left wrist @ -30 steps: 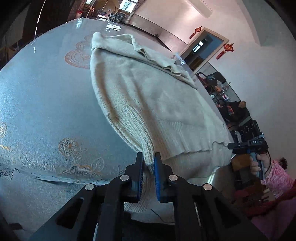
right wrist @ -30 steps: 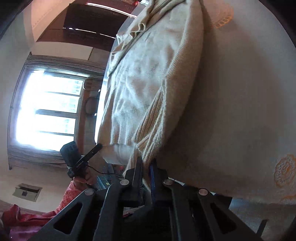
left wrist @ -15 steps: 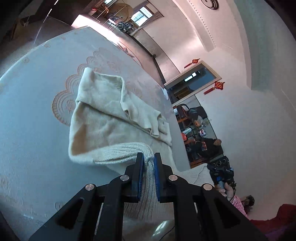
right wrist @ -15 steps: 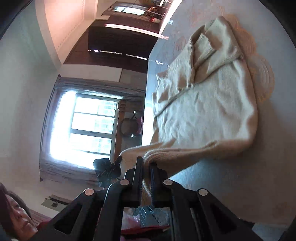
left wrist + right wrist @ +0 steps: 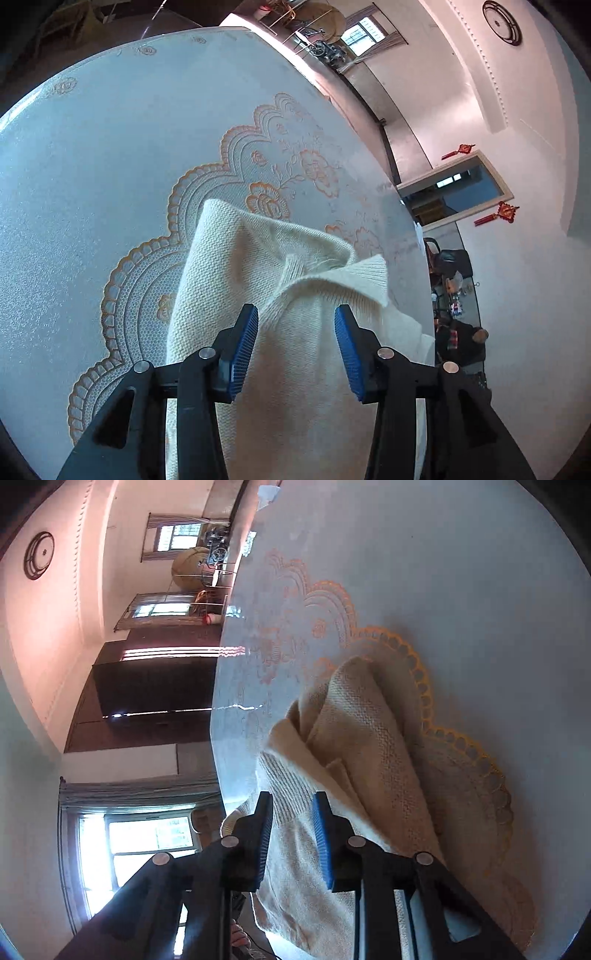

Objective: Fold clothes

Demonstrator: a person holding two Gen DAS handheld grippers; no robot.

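A cream knitted sweater (image 5: 295, 332) lies doubled over on the patterned tablecloth (image 5: 110, 166), its long axis running away from both tongs toward the far table edge, ribbed hem uppermost. The left gripper (image 5: 295, 343) hangs right over the folded edge, jaws opening and clear of the knit. The right gripper (image 5: 291, 830) is also opening, the ribbing between its pads, contact hard to judge. Both hands sit equally near.
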